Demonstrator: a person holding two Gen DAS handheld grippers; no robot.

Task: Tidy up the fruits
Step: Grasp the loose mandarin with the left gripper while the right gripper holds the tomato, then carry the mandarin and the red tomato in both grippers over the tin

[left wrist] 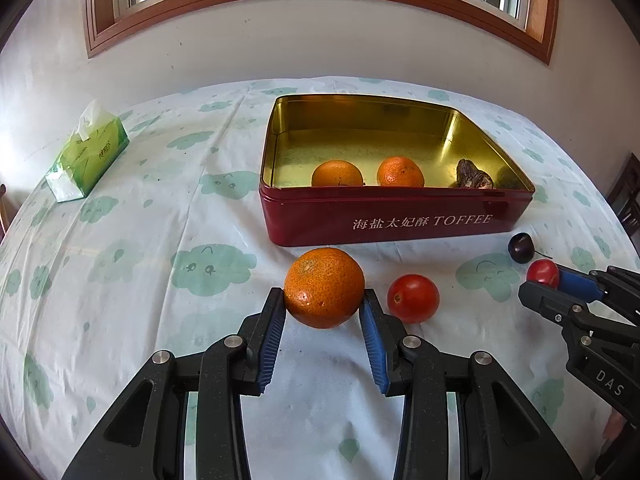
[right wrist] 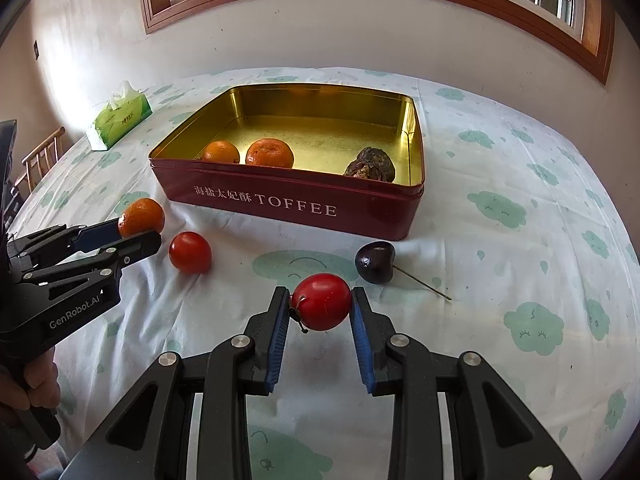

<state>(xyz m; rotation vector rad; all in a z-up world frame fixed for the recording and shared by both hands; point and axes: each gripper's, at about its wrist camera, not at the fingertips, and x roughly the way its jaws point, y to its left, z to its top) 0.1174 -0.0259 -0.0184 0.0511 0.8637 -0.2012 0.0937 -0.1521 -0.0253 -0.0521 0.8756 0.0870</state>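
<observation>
**Inspector:** Start with the held fruit. The round, dimpled orange mandarin sits clamped between the blue ribbed pads of the left gripper, just in front of the tin's near wall; whether it is clear of the cloth I cannot tell. The smooth, glossy red tomato with a dry stem stub is pinched in the right gripper.

**Clerk:** Why both held together?

**Inspector:** My judgement: each hand takes one fruit for the tin, saving a trip. The ribbed pads suit round, slippery skins.

**Clerk:** And the container?

**Inspector:** A shallow dark-red metal toffee tin, gold-lined and reflective, lid off. Inside lie two more orange mandarins side by side and a wrinkled brown fruit apart from them, which suggests sorting by kind.

**Clerk:** Still loose?

**Inspector:** A second red tomato and a dark purple cherry with a thin stem, both on the cloud-printed desk cloth. A green tissue pack stands well aside.
</observation>
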